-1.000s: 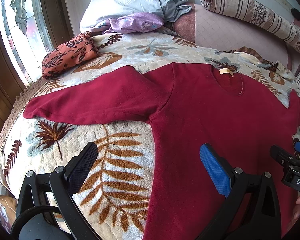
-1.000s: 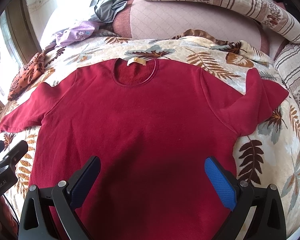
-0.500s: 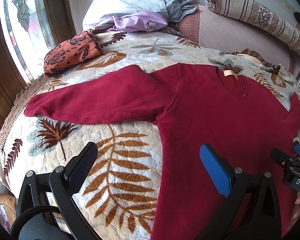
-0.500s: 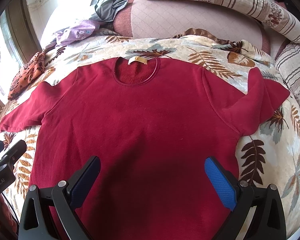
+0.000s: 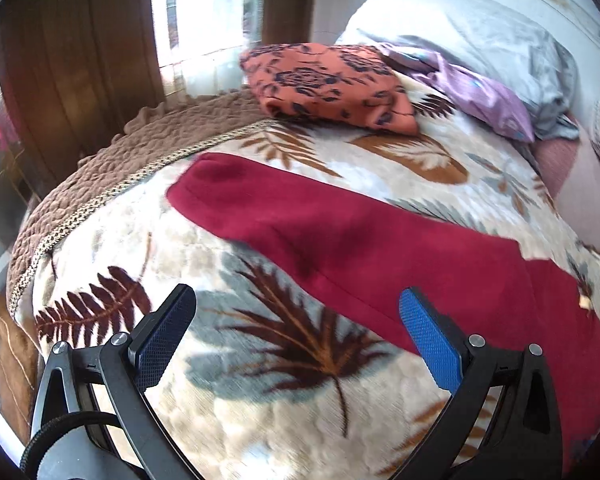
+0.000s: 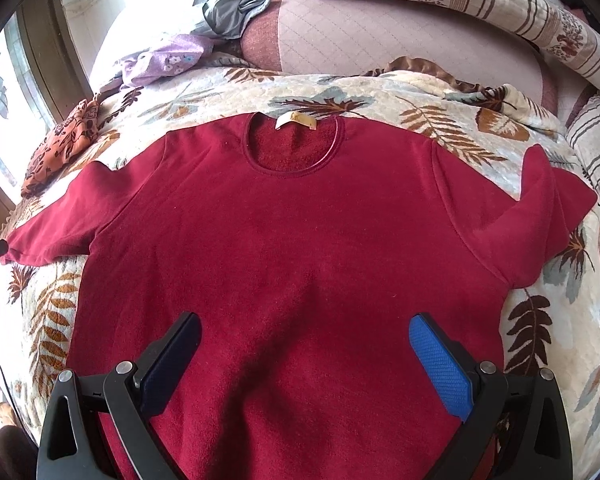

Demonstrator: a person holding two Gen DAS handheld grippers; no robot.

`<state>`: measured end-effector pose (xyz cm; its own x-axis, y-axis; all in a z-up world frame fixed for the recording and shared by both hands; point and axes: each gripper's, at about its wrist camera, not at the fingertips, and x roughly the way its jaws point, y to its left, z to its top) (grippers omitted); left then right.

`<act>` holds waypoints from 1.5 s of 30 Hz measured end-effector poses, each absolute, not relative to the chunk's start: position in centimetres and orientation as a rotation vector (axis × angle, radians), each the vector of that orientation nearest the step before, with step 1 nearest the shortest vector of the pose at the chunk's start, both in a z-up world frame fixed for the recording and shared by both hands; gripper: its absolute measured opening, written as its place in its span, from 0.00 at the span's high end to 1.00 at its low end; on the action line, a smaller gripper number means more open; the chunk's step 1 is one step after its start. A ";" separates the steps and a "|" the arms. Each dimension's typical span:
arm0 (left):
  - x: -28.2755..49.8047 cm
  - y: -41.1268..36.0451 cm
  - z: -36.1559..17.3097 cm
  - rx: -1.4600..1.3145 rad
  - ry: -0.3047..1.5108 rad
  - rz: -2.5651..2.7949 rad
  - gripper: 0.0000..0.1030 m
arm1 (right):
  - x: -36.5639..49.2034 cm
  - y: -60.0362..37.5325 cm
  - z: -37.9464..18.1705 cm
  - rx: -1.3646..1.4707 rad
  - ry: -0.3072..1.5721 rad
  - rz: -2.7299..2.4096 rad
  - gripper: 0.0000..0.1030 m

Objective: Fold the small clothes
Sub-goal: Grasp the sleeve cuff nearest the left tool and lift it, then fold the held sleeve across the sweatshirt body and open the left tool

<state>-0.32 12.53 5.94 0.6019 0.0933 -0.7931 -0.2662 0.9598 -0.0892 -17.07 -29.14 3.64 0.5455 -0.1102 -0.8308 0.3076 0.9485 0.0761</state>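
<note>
Both grippers look alike. The left gripper (image 5: pixel 296 336) has two black plastic arms with triangular cut-outs, each ending in a flat finger faced with a blue pad (image 5: pixel 428 340) of fine diamond texture. Round silver screws (image 5: pixel 475 340) sit at the joints. A black ribbed cable (image 5: pixel 60 432) curves under its left arm, beside a grey housing. The right gripper (image 6: pixel 304 360) shows the same black arms, silver screws (image 6: pixel 487 367) and blue textured pads (image 6: pixel 440 364).

Leaf-print bed (image 6: pixel 380 100), red sweater (image 6: pixel 292 248), orange cloth (image 5: pixel 324 84)
</note>
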 end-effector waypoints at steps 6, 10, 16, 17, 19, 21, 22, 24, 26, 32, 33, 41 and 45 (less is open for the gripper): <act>3.5 17.7 3.6 -0.335 0.947 0.312 0.09 | -16.2 -28.7 3.1 0.222 0.984 -0.225 0.00; 5.3 18.3 2.2 -0.368 0.968 0.313 0.12 | -15.7 -28.2 2.8 0.208 0.990 -0.214 0.00; 7.4 18.2 2.0 -0.309 0.923 0.291 0.75 | -14.9 -28.0 2.4 0.198 1.001 -0.208 0.00; 7.6 18.3 2.2 -0.315 0.923 0.286 0.79 | -14.8 -27.9 2.4 0.198 1.001 -0.209 0.00; 7.4 18.4 2.9 -0.343 0.904 0.251 0.90 | -14.7 -28.0 2.3 0.202 1.002 -0.208 0.00; 6.7 17.8 4.3 -0.353 0.860 0.210 0.90 | -14.7 -28.0 2.3 0.203 1.001 -0.209 0.00; 6.3 17.2 5.1 -0.353 0.839 0.180 0.91 | -14.7 -28.1 2.3 0.205 1.000 -0.210 0.00; 5.5 15.6 6.8 -0.353 0.807 0.114 0.91 | -14.8 -28.3 2.3 0.215 0.997 -0.211 0.00; 4.7 13.0 8.4 -0.335 0.781 0.040 0.91 | -14.8 -28.6 2.5 0.223 0.994 -0.214 0.00; 1.8 1.3 11.8 -0.220 0.743 -0.242 0.91 | -15.3 -29.8 3.5 0.245 0.958 -0.230 0.00; 1.2 -0.9 12.0 -0.204 0.747 -0.293 0.91 | -15.3 -30.1 3.8 0.249 0.951 -0.235 0.00; -2.1 -15.9 8.7 -0.048 0.839 -0.527 0.91 | -15.7 -33.9 5.0 0.276 0.914 -0.293 0.00; -3.3 -19.4 5.7 -0.015 0.911 -0.568 0.91 | -15.9 -36.0 5.4 0.304 0.883 -0.268 0.00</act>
<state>-3.32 -19.41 5.69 0.4772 -0.4711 -0.7418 0.4589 0.8535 -0.2468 -15.86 -35.99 5.42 0.6067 -0.1043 -0.7880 0.3521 0.9241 0.1487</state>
